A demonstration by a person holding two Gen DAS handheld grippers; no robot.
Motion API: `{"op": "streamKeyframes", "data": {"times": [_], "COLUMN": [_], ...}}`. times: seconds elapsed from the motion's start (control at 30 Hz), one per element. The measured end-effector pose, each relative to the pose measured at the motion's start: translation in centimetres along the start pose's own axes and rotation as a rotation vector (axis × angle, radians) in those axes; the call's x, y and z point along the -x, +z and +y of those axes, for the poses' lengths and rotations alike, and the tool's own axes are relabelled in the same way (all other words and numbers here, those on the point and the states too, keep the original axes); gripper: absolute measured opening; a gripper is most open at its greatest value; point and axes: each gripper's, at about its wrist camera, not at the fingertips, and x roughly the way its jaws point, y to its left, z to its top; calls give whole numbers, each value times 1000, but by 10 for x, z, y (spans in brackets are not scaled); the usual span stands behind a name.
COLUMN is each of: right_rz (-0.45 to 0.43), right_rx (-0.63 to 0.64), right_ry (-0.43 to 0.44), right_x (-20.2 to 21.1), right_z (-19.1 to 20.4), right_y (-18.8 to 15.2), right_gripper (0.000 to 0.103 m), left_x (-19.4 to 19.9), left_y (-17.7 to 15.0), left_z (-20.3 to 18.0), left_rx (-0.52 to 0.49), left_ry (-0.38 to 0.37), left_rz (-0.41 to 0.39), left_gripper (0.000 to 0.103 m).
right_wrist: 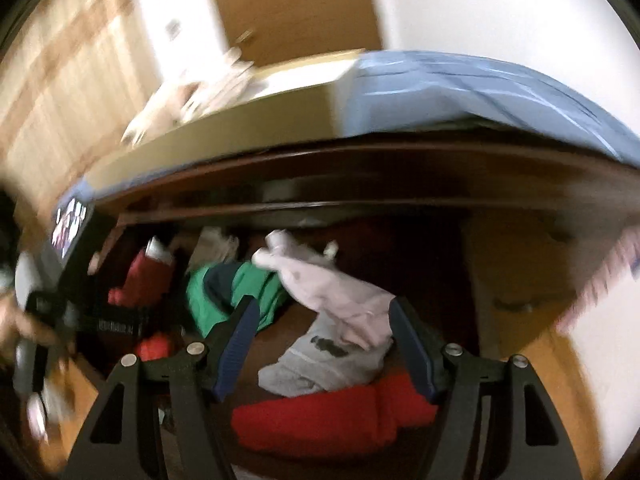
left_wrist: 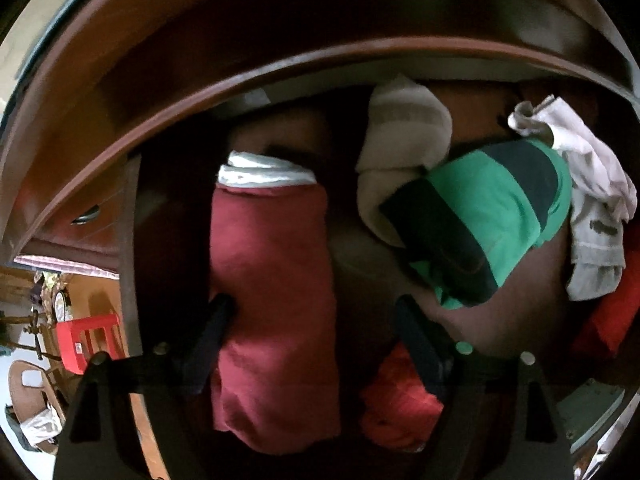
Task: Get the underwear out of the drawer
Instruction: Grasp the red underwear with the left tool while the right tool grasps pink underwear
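Dark wood drawer (left_wrist: 168, 92), open: maroon underwear (left_wrist: 276, 300) lies lengthwise near-to-far btwn wide, empty left hand-held gripper (left_wrist: 316, 312) jaws; right hand-held gripper (right_wrist: 322, 312) wide, empty.

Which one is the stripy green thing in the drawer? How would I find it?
Look inside the open wooden drawer, past the long dark red folded cloth on its left side. The green garment lies in the middle, partly over a cream sock and beside a pale grey-white piece. It alone is bright green with wide dark bands.
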Motion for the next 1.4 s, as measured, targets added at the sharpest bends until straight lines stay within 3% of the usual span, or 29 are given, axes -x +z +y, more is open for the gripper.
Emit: {"op": "streamKeyframes", "data": {"times": [0.27, 0.57, 0.63, 0.73, 0.8, 0.83, 0.9, 1.07, 1.17, 1.33, 1.4], "right_rz": [277, 473, 520, 518, 491, 477, 440, 318, 270, 238, 251], "right_rx": [381, 485, 528, 579, 522, 481, 362, 146, 22, -16, -75], "right_ry": [-57, -162, -179, -216, -179, -151, -63, 130, 264, 298, 358], "right_x": [-63, -112, -121, -125, -118, -113, -98, -59, -41, -38, -34], "right_z": [43, 41, 42, 40, 32, 28, 15, -7, -8, -5, -4], "right_y": [14, 21, 17, 13, 15, 17, 20, 20, 10, -4, -5], "right_gripper": [69, 67, 39, 22, 18, 18, 17, 17, 17, 17, 17], "left_x": [4, 11, 16, 25, 30, 33, 37, 49, 41, 27, 25], "left_y": [-5, -7, -8, -10, -12, -12, -11, -7, -5, -7, -5], "left_z": [-2, 3, 3, 14, 29, 39, 45, 36, 25, 6, -3], "left_rx": [2, -6, 3, 22, 63, 96, 123, 84, 84, 24, -8], "left_ry": [-7, -33, -56, -129, -173, -209, -235, -225, -188, -82, -68], "left_rz": [-17, -29, -49, -100, -123, -128, -138, -166, -113, -55, -29], "left_gripper": [84, 84, 81, 60, 43, 41, 41, 41, 46, 54, 66]}}
